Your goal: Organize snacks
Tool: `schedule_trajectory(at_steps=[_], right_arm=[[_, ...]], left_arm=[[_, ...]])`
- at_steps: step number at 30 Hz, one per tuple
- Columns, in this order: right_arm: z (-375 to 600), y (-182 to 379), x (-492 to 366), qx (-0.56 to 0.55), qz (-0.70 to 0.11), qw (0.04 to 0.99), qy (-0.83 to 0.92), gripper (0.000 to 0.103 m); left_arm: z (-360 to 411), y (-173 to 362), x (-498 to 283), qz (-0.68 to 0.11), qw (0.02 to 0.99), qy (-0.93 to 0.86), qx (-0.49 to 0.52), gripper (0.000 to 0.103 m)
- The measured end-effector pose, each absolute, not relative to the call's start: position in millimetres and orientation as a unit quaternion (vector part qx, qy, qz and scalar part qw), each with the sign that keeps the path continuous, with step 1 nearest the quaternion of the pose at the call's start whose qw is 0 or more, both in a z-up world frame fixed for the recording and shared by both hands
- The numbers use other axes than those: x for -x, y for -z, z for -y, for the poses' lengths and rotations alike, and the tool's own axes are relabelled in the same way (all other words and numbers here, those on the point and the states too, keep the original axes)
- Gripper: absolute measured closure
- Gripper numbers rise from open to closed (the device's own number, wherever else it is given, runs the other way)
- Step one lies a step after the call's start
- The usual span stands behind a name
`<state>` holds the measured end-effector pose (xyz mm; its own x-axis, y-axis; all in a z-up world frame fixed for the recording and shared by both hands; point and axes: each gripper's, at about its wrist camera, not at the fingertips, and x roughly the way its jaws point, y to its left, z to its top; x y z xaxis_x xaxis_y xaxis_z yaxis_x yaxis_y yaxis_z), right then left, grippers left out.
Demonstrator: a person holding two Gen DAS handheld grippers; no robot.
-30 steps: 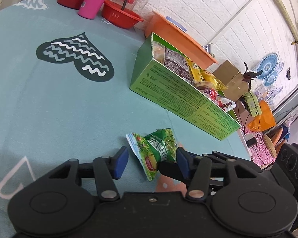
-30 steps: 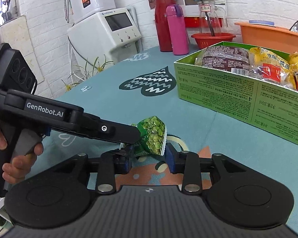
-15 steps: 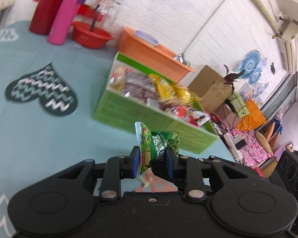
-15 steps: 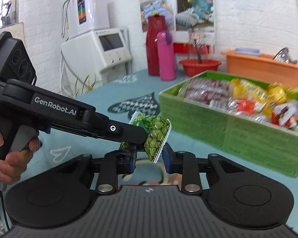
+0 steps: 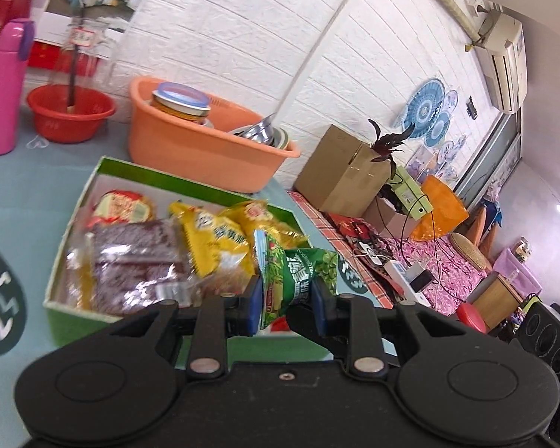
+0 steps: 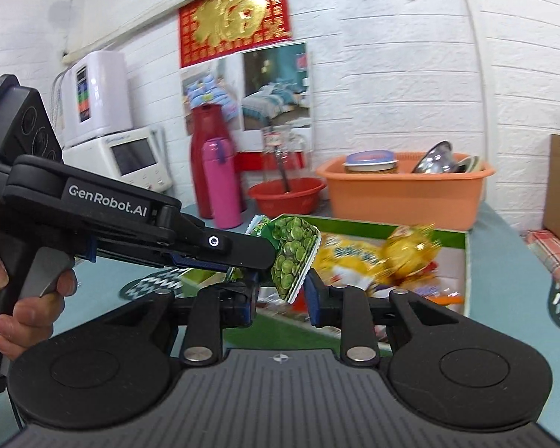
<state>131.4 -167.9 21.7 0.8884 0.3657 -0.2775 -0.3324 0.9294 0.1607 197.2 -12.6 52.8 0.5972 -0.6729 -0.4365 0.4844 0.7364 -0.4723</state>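
My left gripper (image 5: 285, 306) is shut on a green pea snack packet (image 5: 298, 276) and holds it in the air over the near side of the green snack box (image 5: 74, 321). The box holds yellow packets (image 5: 212, 239), dark red packets (image 5: 138, 257) and others. In the right wrist view the left gripper's fingers (image 6: 239, 250) pinch the same packet (image 6: 293, 257). My right gripper (image 6: 280, 300) sits just below and around the packet's lower corner; its pads look slightly apart from it. The box (image 6: 464, 272) lies beyond.
An orange basin (image 5: 205, 149) with a jar and metal bowls stands behind the box. A red bowl (image 5: 71, 112), a pink bottle (image 5: 5, 86) and a red flask (image 6: 205, 160) stand at the back left. Cardboard boxes (image 5: 339, 171) lie beyond the table's right edge.
The left gripper closed on the green packet, lifted it off the teal tablecloth and carried it toward and over the green box. The right gripper followed along beneath it.
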Motion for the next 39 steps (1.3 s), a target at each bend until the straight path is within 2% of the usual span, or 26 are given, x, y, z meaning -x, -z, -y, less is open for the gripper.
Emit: schedule_trajectory(at_steps=[6, 7, 8, 9, 11, 13, 14, 21, 30, 34, 39], right_arm=[[188, -20, -158, -0.061, -0.150, 0.975, -0.154, 0.057], [190, -18, -163, -0.060, -0.150, 0.975, -0.151, 0.054], [191, -16, -167, -0.055, -0.150, 0.976, -0.148, 0.052], [191, -12, -170, -0.047, -0.151, 0.977, -0.141, 0.048], [187, -6, -171, -0.015, -0.153, 0.981, -0.120, 0.017], [186, -1, -167, 0.008, -0.142, 0.984, -0.111, 0.003], [186, 1, -165, 0.014, -0.139, 0.984, -0.109, 0.000], [189, -5, -150, -0.004, -0.154, 0.983, -0.104, 0.000], [192, -44, -90, -0.012, -0.154, 0.985, -0.076, 0.000], [192, -46, -59, -0.027, -0.162, 0.983, -0.085, 0.000], [190, -35, -32, -0.025, -0.174, 0.981, -0.076, 0.000]], left_arm=[[36, -47, -232, -0.306, 0.880, 0.334, 0.144, 0.033], [39, -44, -238, -0.309, 0.880, 0.332, 0.141, 0.029], [39, -41, -241, -0.311, 0.882, 0.323, 0.143, 0.012], [39, -37, -244, -0.313, 0.883, 0.317, 0.146, 0.000], [34, -31, -241, -0.308, 0.890, 0.298, 0.156, 0.000], [29, -27, -236, -0.297, 0.899, 0.284, 0.151, 0.000], [27, -27, -235, -0.298, 0.900, 0.281, 0.146, 0.000], [14, -39, -211, -0.296, 0.906, 0.263, 0.146, 0.000], [-4, -74, -135, -0.261, 0.930, 0.223, 0.133, 0.000], [-4, -74, -95, -0.244, 0.943, 0.202, 0.098, 0.000], [0, -56, -65, -0.258, 0.951, 0.163, 0.057, 0.000]])
